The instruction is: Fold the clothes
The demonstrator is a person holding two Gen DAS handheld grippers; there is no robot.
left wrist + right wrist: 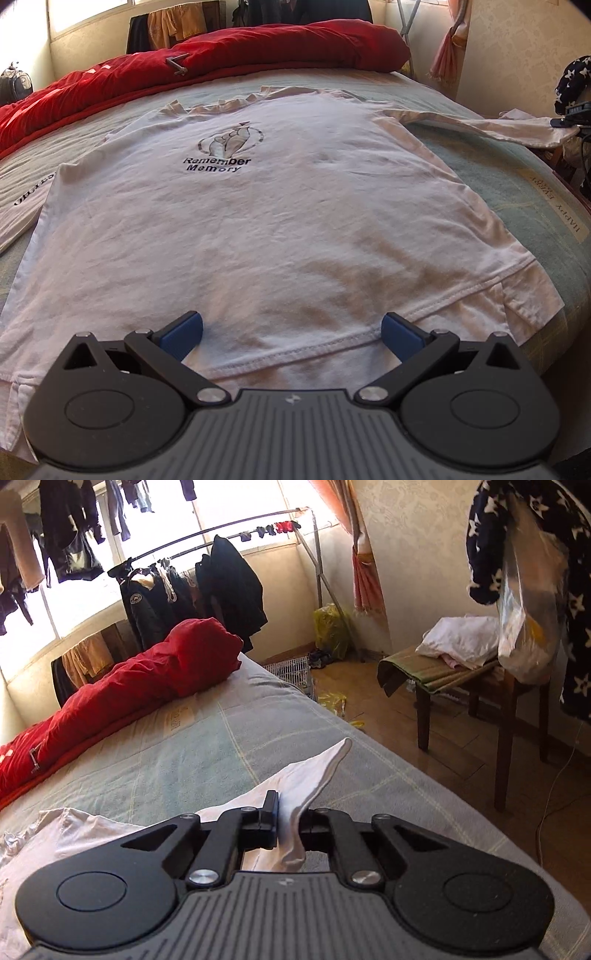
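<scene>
A bed [509, 177] with a pale green cover lies under and ahead of both hand-held grippers. Far ahead of them a red quilt [236, 55] is bunched along the bed's far edge. Beyond it stands a clothes rack [229, 530] hung with dark garments. Ahead and right of the right hand-held gripper – off the bed – a wooden chair [472, 686] carries a white cloth heap [458, 638].

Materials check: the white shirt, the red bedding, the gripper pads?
Shirt: looks like thin cotton knit, matte, with fine wrinkles and a stitched hem. Red bedding: puffy, slightly glossy woven shell, probably a filled quilt. Left gripper pads: blue, smooth, matte, rubber or plastic; cannot tell which.
</scene>
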